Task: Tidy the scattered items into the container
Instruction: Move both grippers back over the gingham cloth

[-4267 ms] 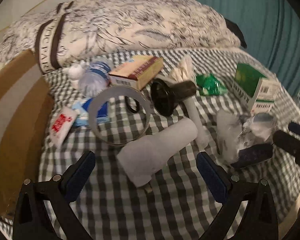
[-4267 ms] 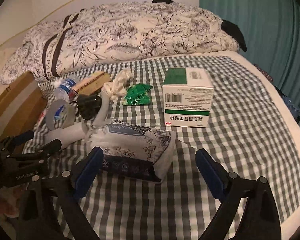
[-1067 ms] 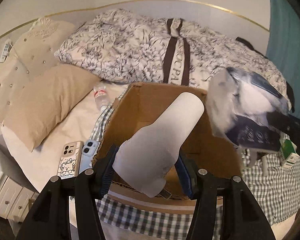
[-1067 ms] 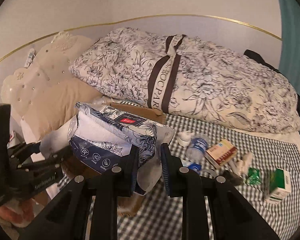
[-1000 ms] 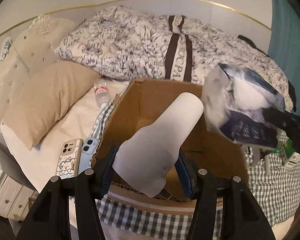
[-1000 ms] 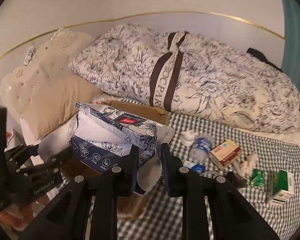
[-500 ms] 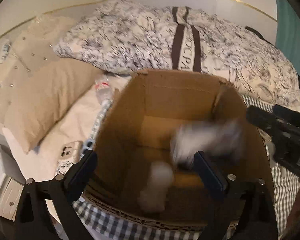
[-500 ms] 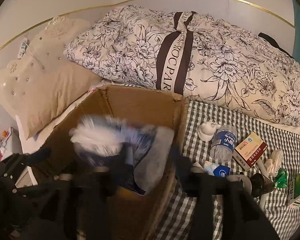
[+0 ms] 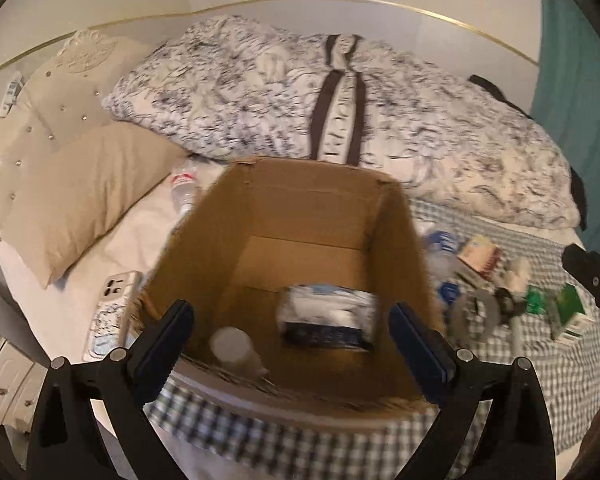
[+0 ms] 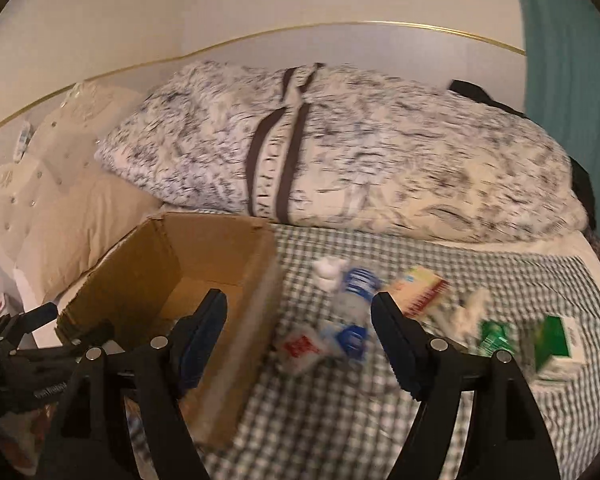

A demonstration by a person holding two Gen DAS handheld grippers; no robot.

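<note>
An open cardboard box [image 9: 300, 208] stands on the checked cloth. Inside it lie a white roll [image 9: 232, 348] and a floral tissue pack [image 9: 328, 316]. My left gripper [image 9: 290, 320] hangs over the box's near edge, open and holding nothing. My right gripper [image 10: 298, 316] is open too, over the box's right wall [image 10: 256, 312] and the cloth beside it. Scattered to the right are a water bottle [image 10: 354, 292], a yellow-red carton [image 10: 420, 292], a red-white sachet [image 10: 300, 346], a green packet [image 10: 492, 336], a green-white box [image 10: 552, 340] and a grey tape ring [image 9: 474, 312].
A rolled floral duvet [image 9: 340, 120] lies behind the box. A beige pillow [image 9: 80, 188], two phones [image 9: 116, 292] and another bottle [image 9: 184, 188] sit to its left. White drawers [image 9: 4, 372] stand off the bed's left edge, and a teal curtain [image 10: 560, 40] hangs at the right.
Both grippers opened; the white roll and the tissue pack dropped into the box. The right gripper swung right, bringing the scattered items into its view.
</note>
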